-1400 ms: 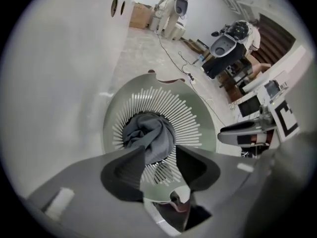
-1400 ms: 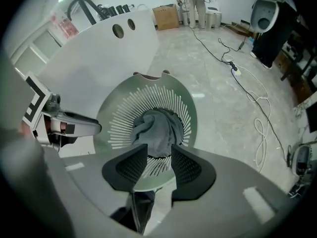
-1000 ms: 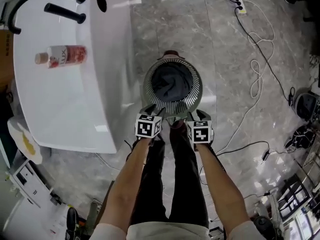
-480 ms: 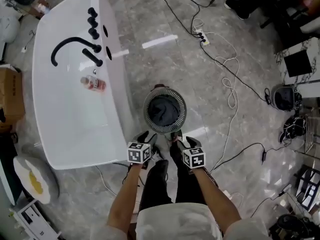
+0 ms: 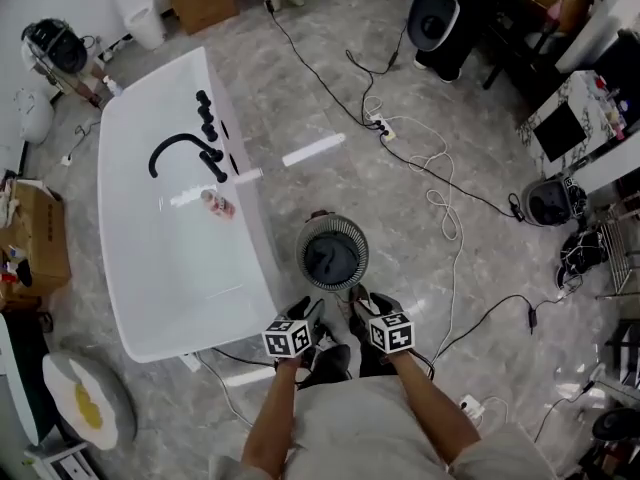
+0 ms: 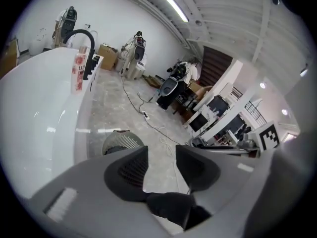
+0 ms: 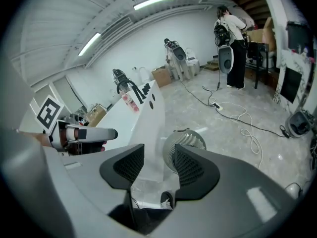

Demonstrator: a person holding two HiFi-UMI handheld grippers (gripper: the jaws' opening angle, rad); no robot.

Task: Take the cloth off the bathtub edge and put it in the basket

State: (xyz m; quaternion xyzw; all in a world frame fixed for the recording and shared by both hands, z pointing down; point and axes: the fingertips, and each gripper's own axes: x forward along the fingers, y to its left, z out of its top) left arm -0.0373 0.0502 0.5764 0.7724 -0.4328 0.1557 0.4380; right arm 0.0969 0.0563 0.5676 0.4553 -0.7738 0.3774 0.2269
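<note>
the room is bright and evenly lit by long ceiling strip lights, seen in both gripper views. the glossy floor throws back pale streaks of glare, and the white bathtub carries soft highlights. shadows are faint. both gripper views bend strongly and go black at their round edges; the head view is sharp.
</note>
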